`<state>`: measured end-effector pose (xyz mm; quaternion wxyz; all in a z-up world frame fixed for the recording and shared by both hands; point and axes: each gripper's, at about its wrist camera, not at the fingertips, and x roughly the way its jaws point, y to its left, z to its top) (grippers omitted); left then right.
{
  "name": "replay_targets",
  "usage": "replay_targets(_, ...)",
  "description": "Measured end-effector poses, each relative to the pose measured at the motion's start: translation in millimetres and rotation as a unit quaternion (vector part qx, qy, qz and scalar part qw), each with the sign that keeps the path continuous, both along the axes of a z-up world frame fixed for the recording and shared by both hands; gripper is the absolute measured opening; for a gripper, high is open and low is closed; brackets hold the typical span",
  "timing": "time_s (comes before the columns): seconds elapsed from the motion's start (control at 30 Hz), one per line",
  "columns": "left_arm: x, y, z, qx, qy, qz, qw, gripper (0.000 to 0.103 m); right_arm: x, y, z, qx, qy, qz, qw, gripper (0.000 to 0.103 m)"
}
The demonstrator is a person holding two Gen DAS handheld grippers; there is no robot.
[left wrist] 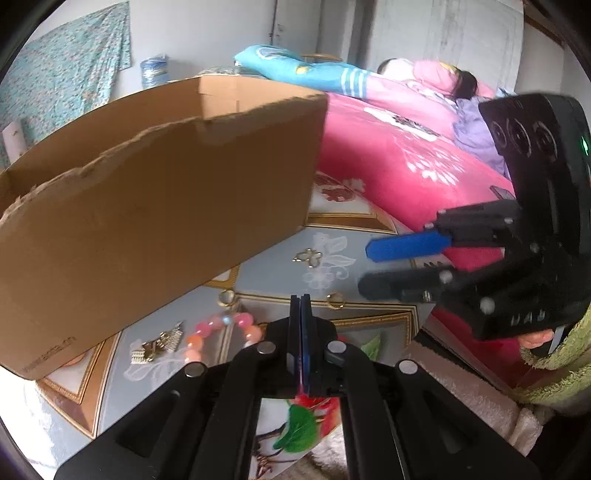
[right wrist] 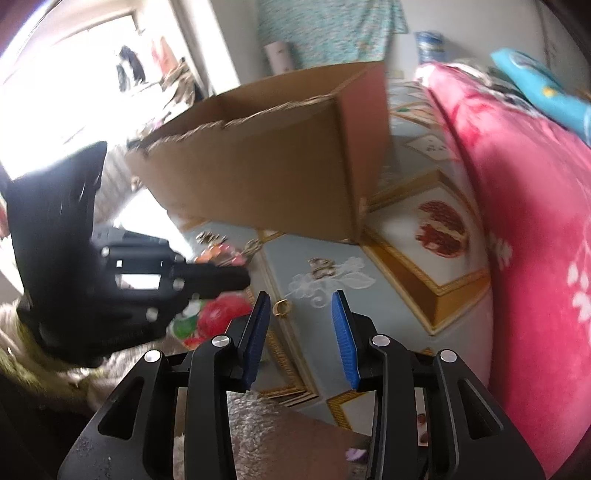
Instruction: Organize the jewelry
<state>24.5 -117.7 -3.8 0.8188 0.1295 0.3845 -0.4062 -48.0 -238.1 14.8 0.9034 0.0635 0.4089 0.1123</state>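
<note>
Pale walls (left wrist: pixel 207 29), teal patterned cloth (left wrist: pixel 70 62) hanging, pink blanket (left wrist: pixel 388 147) on bed, bright window (right wrist: pixel 66 81)

A home bedroom: a bed (left wrist: pixel 332 236) under a flower-printed sheet carries a rumpled pink blanket (left wrist: pixel 391 147). Beyond the blanket a person lies, and a patterned teal cloth (left wrist: pixel 62 74) hangs on the wall behind the bed.
</note>
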Motion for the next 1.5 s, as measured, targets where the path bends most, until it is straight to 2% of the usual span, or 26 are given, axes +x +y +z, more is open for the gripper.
replay_targets(0.17, -10, -4, -1, 0.0, -0.009, -0.037, 0.9993, 0.002, -3, -8, -2, 0.018, 0.01, -0.018, 1.0, 0.035)
replay_targets(0.2, -11, -7, -2, 0.004, -0.013, -0.048, 0.9988, 0.005, -4, -10, -2, 0.02, 0.01, -0.024, 0.999, 0.035)
replay_targets(0.27, -13, -13, -5, 0.016, -0.025, -0.067, 0.9973, 0.026, -6, -15, -1, 0.03, 0.011, -0.035, 0.999, 0.035)
replay_targets(0.33, -12, -19, -7, 0.024, -0.037, -0.082, 0.9957, 0.033, -9, -17, 0, 0.035, 0.01, -0.044, 0.998, 0.035)
replay_targets(0.37, -12, -21, -7, 0.027, -0.041, -0.089, 0.9949, 0.034, -10, -20, 0, 0.037, 0.009, -0.049, 0.998, 0.035)
replay_targets(0.6, -3, -31, -14, 0.042, -0.039, -0.123, 0.9907, 0.034, -10, -24, -2, 0.05, 0.007, -0.057, 0.997, 0.035)
replay_targets(0.93, 0, -36, -13, 0.05, -0.04, -0.174, 0.9826, 0.011, -5, -32, -5, 0.068, 0.006, -0.06, 0.996, 0.035)
replay_targets(1.0, 1, -37, -13, 0.05, -0.041, -0.18, 0.9816, 0.01, -4, -33, -6, 0.069, 0.006, -0.061, 0.996, 0.035)
replay_targets(1.33, -1, -33, -14, 0.032, -0.038, -0.15, 0.9875, 0.01, -3, -35, -3, 0.066, 0.001, -0.064, 0.996, 0.035)
replay_targets(1.5, 3, -24, -9, 0.016, -0.033, -0.118, 0.9924, 0.01, 5, -29, 0, 0.039, -0.003, -0.051, 0.998, 0.035)
